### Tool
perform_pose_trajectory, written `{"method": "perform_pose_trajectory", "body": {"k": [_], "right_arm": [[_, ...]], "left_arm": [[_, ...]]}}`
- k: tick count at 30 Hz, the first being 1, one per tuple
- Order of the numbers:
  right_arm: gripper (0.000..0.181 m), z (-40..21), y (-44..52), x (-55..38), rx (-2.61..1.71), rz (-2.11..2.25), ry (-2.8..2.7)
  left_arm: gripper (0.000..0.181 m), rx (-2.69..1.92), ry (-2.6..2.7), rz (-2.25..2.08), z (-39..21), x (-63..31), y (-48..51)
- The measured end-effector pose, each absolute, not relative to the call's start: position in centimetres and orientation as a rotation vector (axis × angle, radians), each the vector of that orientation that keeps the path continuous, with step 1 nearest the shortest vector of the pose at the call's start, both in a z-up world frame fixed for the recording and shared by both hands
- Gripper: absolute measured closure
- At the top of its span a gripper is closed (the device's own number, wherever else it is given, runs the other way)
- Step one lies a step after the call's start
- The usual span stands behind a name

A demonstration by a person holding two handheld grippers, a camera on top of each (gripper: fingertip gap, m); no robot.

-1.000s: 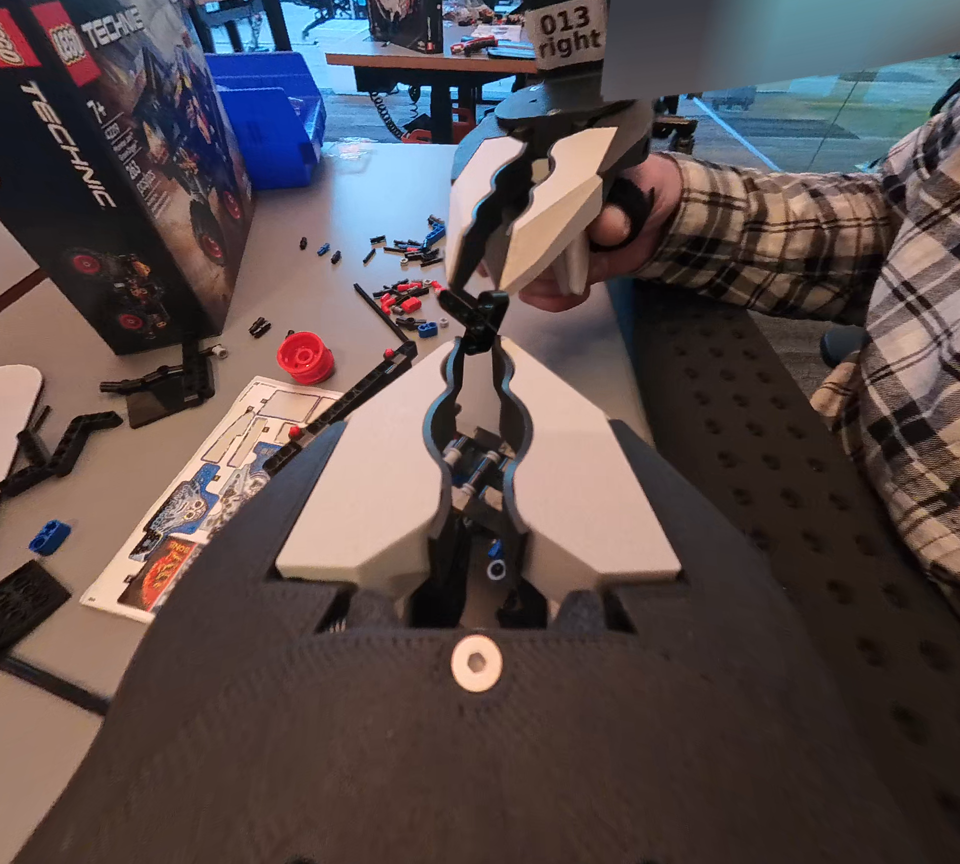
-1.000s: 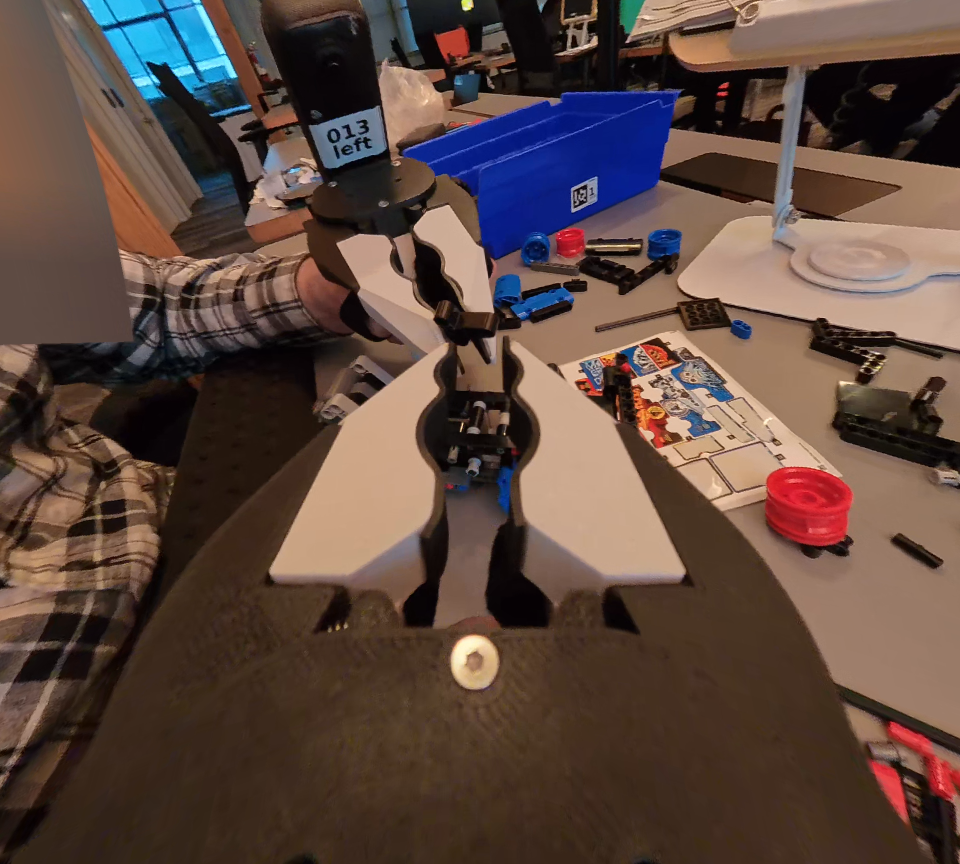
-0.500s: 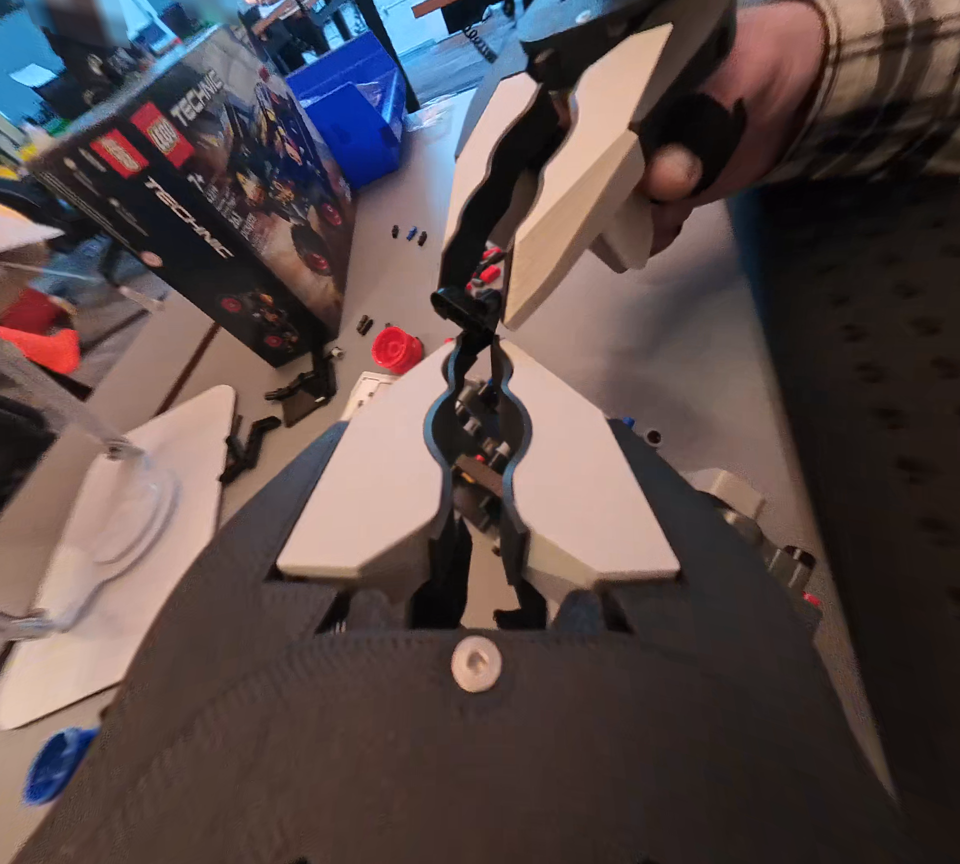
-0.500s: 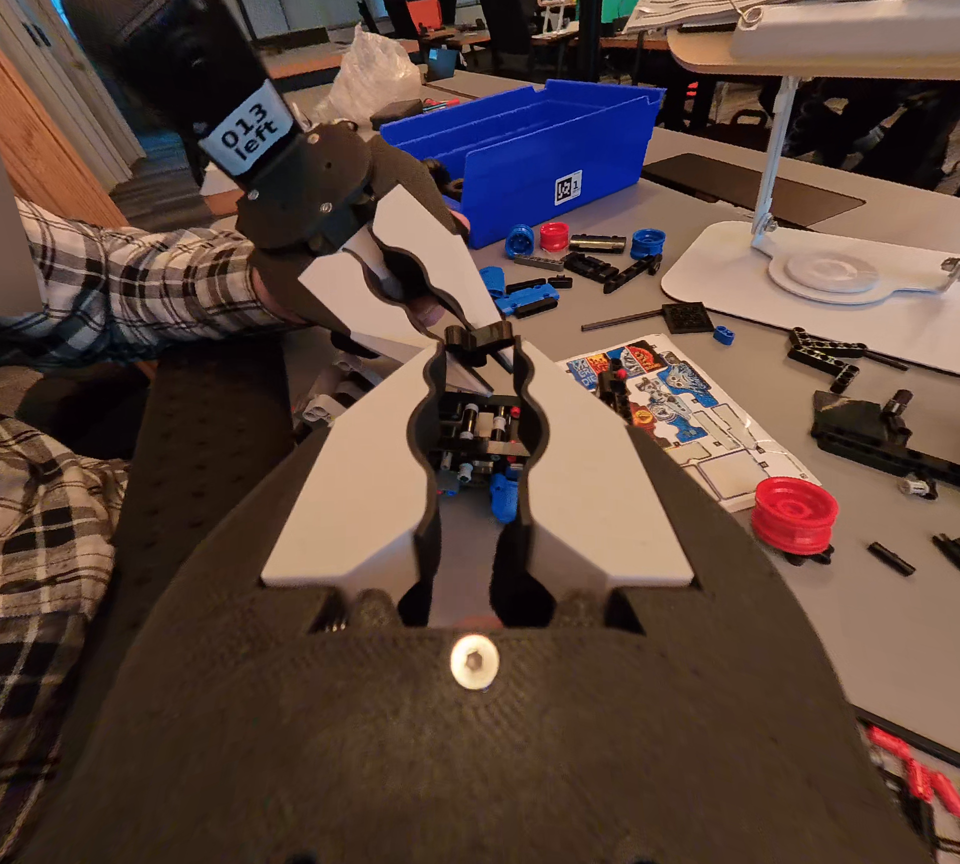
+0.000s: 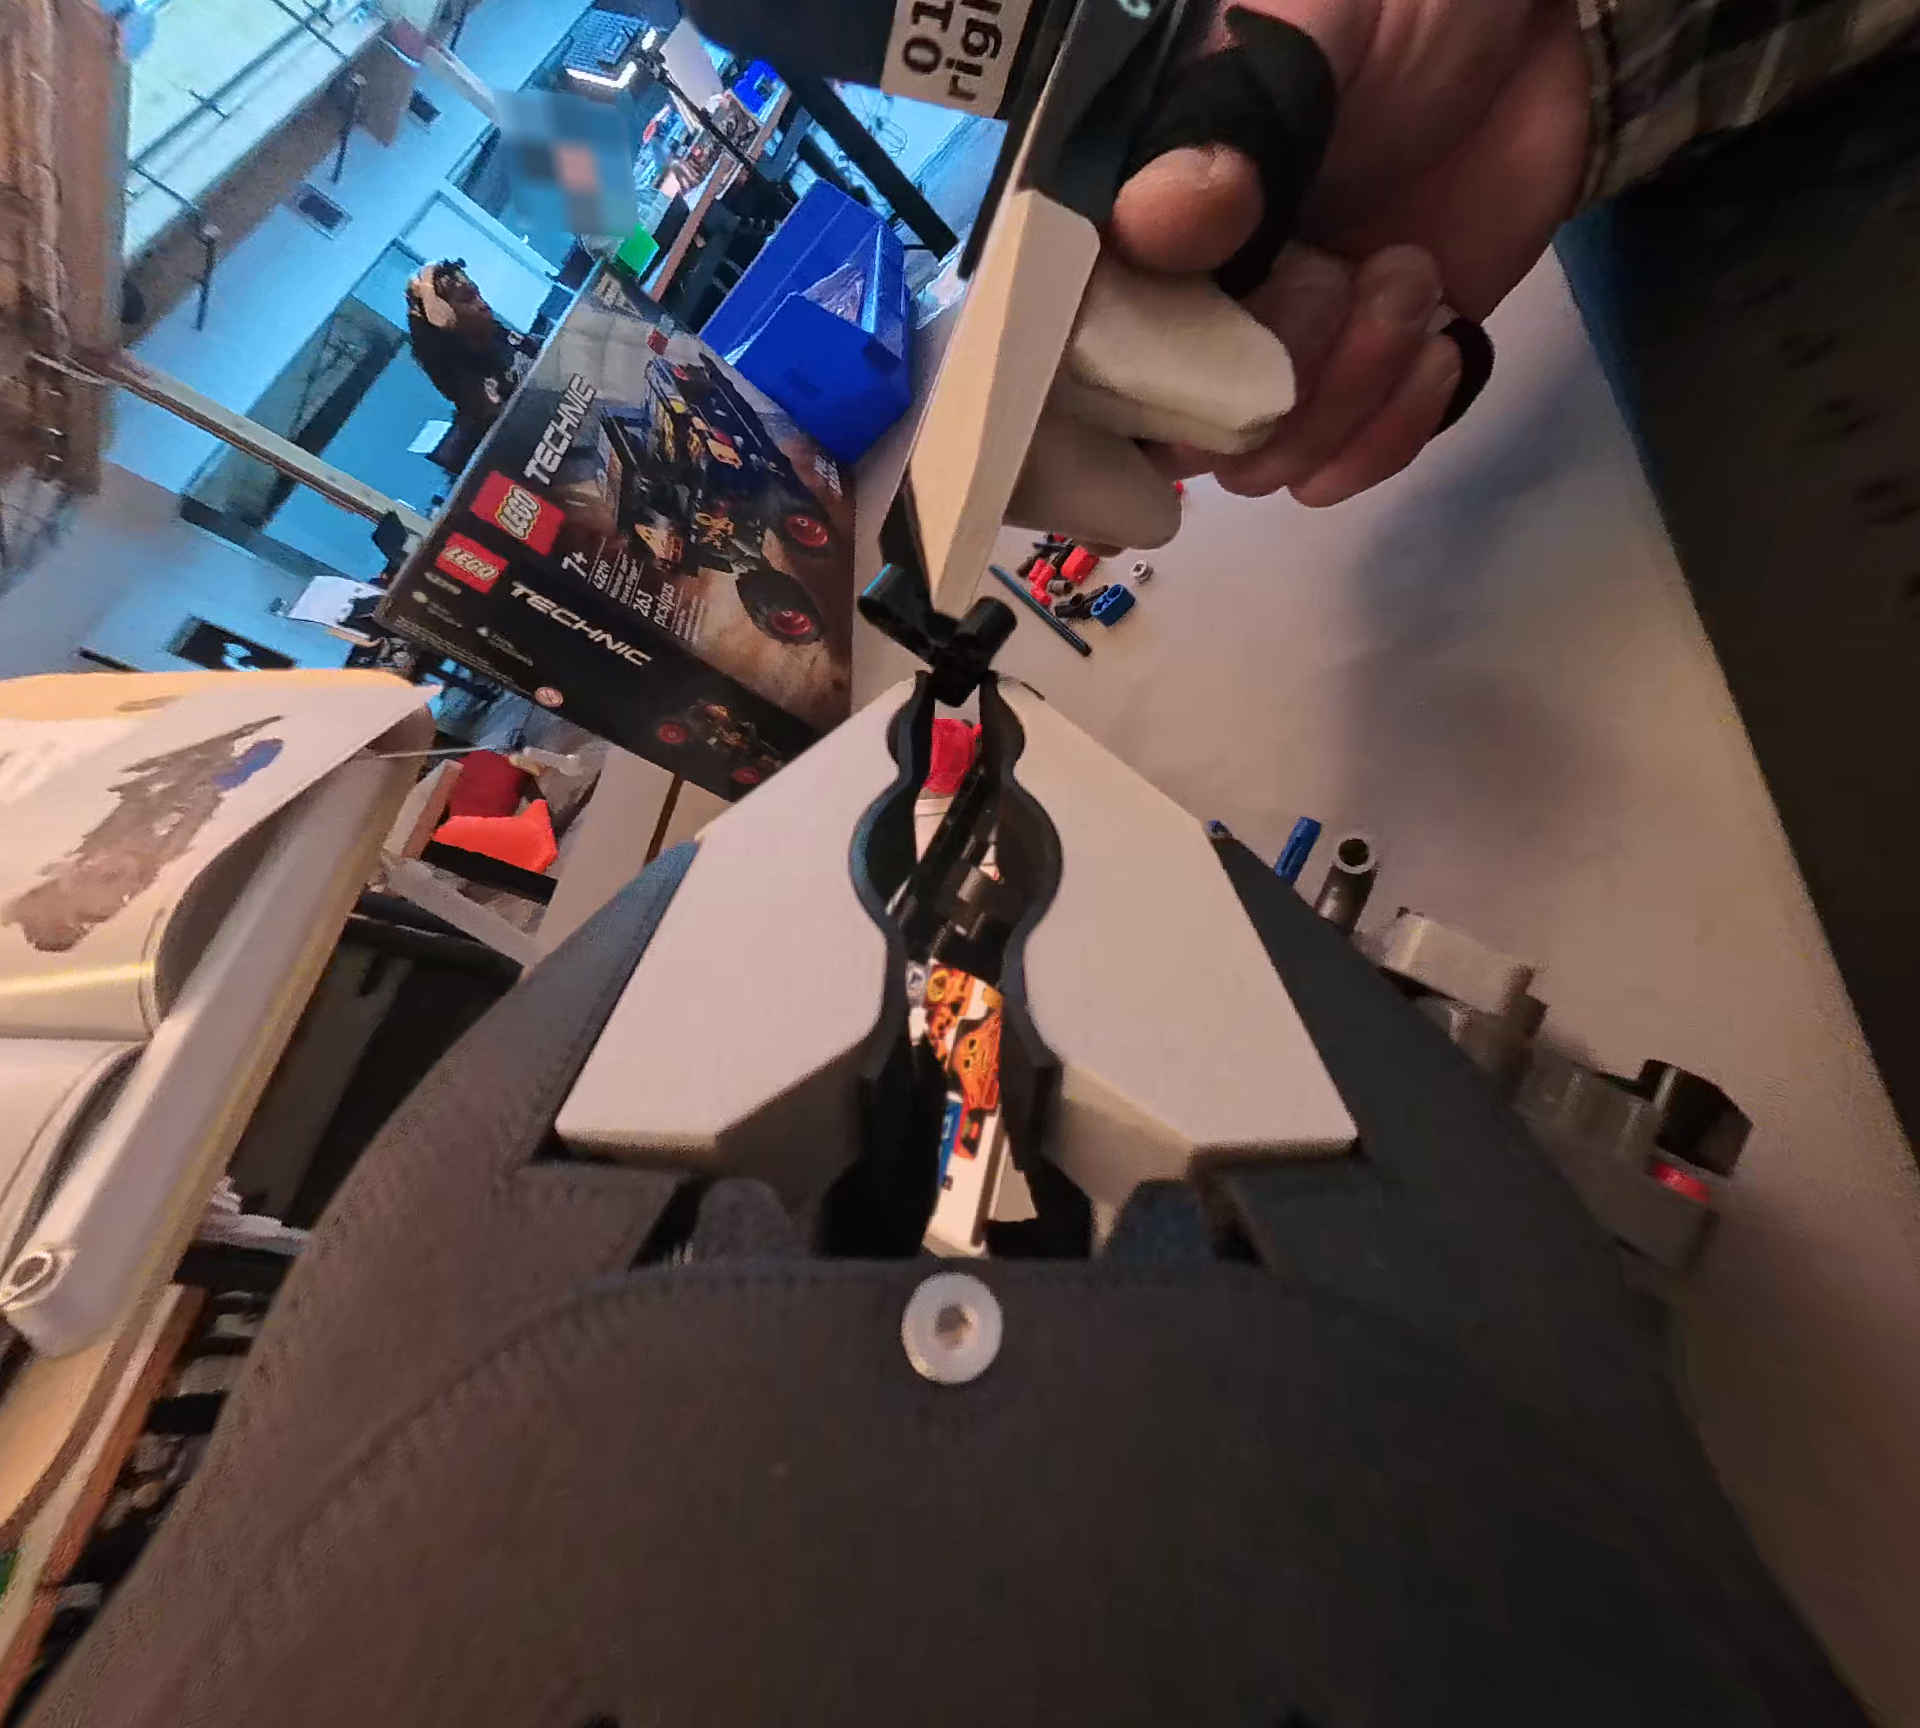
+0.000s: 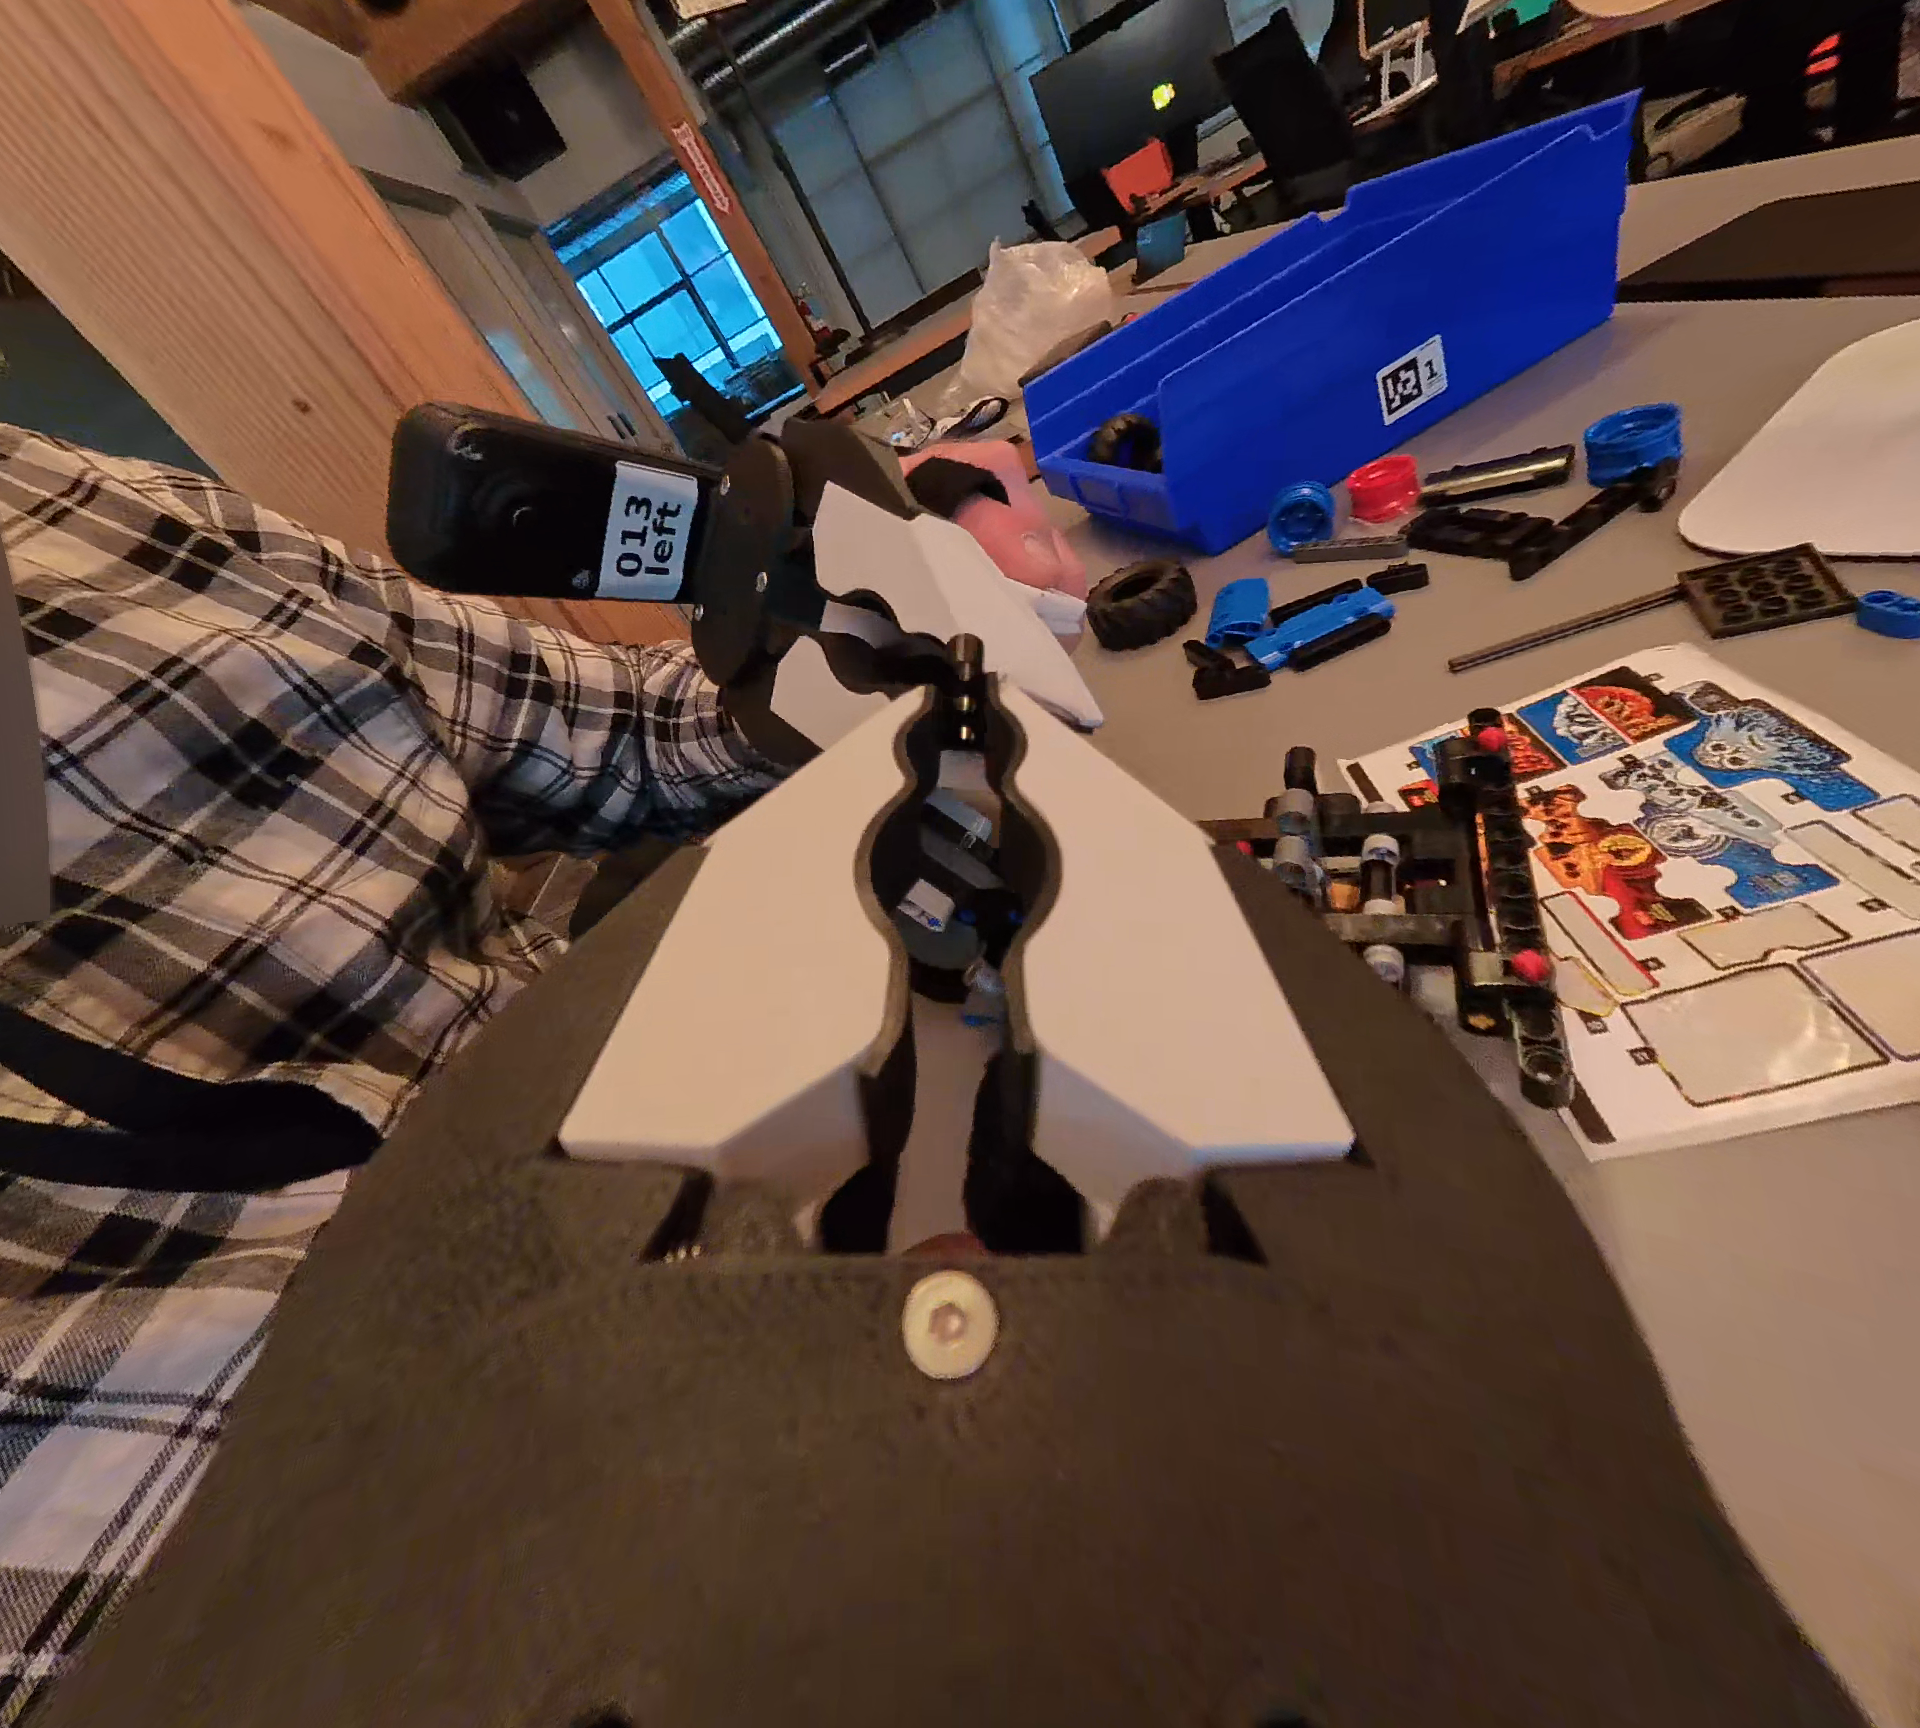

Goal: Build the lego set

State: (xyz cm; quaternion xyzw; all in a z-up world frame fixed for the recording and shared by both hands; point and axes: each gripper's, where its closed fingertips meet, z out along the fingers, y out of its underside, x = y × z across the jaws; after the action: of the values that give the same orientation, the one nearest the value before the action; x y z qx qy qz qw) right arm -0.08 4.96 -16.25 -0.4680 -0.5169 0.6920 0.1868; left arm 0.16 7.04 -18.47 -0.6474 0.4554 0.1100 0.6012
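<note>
My left gripper (image 5: 951, 696) and right gripper (image 6: 961, 722) meet tip to tip above the table edge. Both are shut on a small black lego connector (image 5: 935, 624), which also shows in the right wrist view (image 6: 961, 676). In the left wrist view the right gripper (image 5: 920, 577) comes down from above, seen edge-on and held by a hand. In the right wrist view the left gripper (image 6: 925, 644) reaches in from the left. A partly built black chassis (image 6: 1403, 878) lies on the sticker sheet (image 6: 1714, 847).
A blue bin (image 6: 1351, 348) stands at the back, with a black tyre (image 6: 1143, 603), red and blue wheel hubs and loose beams in front of it. The lego box (image 5: 644, 577) and an open instruction book on a stand (image 5: 156, 847) are to the left. The grippers are tip to tip, or close to it.
Both grippers have rolled and tilted while staying tip to tip on the black connector. The right gripper now shows edge-on, and the left gripper lies more sideways.
</note>
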Motion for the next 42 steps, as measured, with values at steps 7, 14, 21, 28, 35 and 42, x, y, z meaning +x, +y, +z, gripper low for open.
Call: {"method": "perform_pose_trajectory", "body": {"k": [7, 14, 21, 28, 35, 42], "right_arm": [[0.176, -16.6, 6.7, 0.2, -1.33, 1.807, -1.452], [0.176, -21.5, 9.5, 0.6, -1.456, 1.38, -1.58], [0.176, -24.2, 9.0, -0.5, -1.456, 1.194, -1.696], [0.176, -24.2, 9.1, -0.8, -1.455, 1.202, -1.674], [0.176, -24.1, 9.1, -1.0, -1.464, 1.233, -1.665], [0.176, -24.4, 9.0, -1.1, -1.47, 1.221, -1.681]], "left_arm": [[0.159, -1.553, 0.999, 0.138, -18.5, 0.2, 7.2], [0.132, -1.84, 0.698, -0.466, -20.5, -1.7, 7.8], [0.132, -2.008, 0.567, -0.624, -23.7, -3.5, 8.3], [0.134, -2.035, 0.536, -0.645, -24.5, -3.5, 8.6], [0.134, -2.043, 0.518, -0.638, -24.9, -3.7, 8.7], [0.136, -2.066, 0.497, -0.672, -25.4, -3.6, 8.7]]}}
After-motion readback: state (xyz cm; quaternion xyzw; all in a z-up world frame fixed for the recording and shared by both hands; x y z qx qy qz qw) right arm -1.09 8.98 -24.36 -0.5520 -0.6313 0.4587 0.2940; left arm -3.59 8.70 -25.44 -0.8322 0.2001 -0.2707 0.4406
